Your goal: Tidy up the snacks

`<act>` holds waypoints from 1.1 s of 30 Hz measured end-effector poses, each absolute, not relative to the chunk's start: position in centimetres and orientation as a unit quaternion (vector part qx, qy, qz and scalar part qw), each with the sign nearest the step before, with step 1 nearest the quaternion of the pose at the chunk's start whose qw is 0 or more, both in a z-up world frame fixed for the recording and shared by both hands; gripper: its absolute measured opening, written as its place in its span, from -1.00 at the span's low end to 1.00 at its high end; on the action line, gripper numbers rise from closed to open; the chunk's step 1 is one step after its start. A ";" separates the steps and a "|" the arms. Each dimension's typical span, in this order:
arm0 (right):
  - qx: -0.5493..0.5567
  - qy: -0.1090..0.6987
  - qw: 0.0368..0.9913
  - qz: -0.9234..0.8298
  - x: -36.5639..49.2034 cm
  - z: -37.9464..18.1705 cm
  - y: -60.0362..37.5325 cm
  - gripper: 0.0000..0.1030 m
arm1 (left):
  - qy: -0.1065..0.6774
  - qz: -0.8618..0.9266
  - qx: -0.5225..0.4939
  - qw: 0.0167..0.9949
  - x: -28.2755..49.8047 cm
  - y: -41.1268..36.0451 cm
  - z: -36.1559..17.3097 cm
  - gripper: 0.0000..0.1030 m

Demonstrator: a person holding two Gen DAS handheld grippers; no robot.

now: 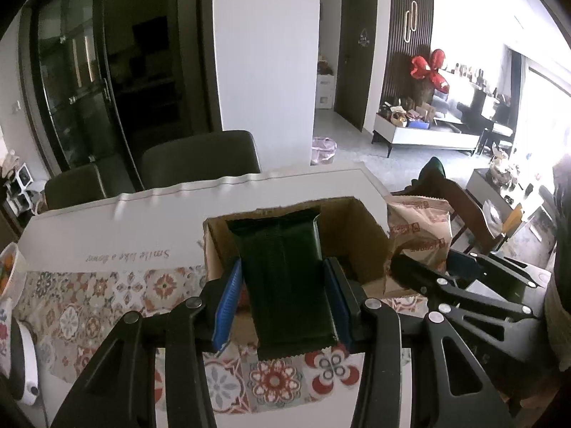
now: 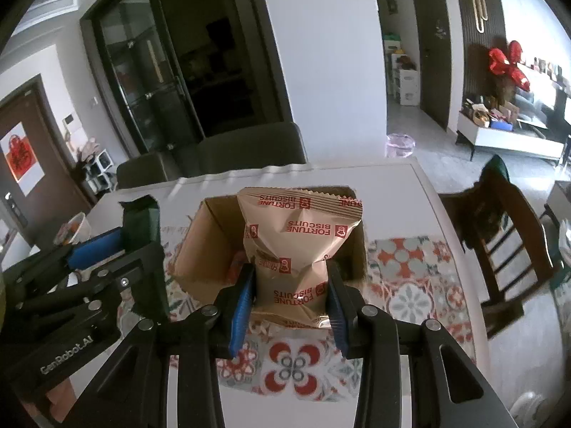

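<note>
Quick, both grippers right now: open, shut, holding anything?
Left gripper: shut on a dark green foil snack packet.
Right gripper: shut on a tan Fortune Biscuits packet with red print.

Two wrist views, angled down – both over cardboard box (image 1: 360,235)

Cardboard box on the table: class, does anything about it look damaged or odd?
Yes. The cardboard box has no flaps; its top rim is ragged and unevenly torn, most plainly along the far edge and left corner. The two held packets look intact.
</note>
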State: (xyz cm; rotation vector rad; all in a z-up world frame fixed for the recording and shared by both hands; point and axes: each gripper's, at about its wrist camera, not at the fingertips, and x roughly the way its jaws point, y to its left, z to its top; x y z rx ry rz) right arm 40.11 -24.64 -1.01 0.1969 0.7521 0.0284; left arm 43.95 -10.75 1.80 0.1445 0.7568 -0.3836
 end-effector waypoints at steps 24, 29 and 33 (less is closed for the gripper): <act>0.090 0.436 0.895 -0.002 49.0 -5.5 -26.5 0.27 | 0.430 -0.174 0.063 0.884 52.6 -11.7 -2.4 0.29; 0.097 0.413 0.905 -0.026 46.6 -4.1 -26.1 0.27 | 0.403 -0.150 0.086 0.899 49.5 -10.3 -1.3 0.50; 0.093 0.384 0.918 -0.041 43.2 -2.4 -24.9 0.51 | 0.373 -0.138 0.090 0.913 46.1 -8.5 0.1 0.72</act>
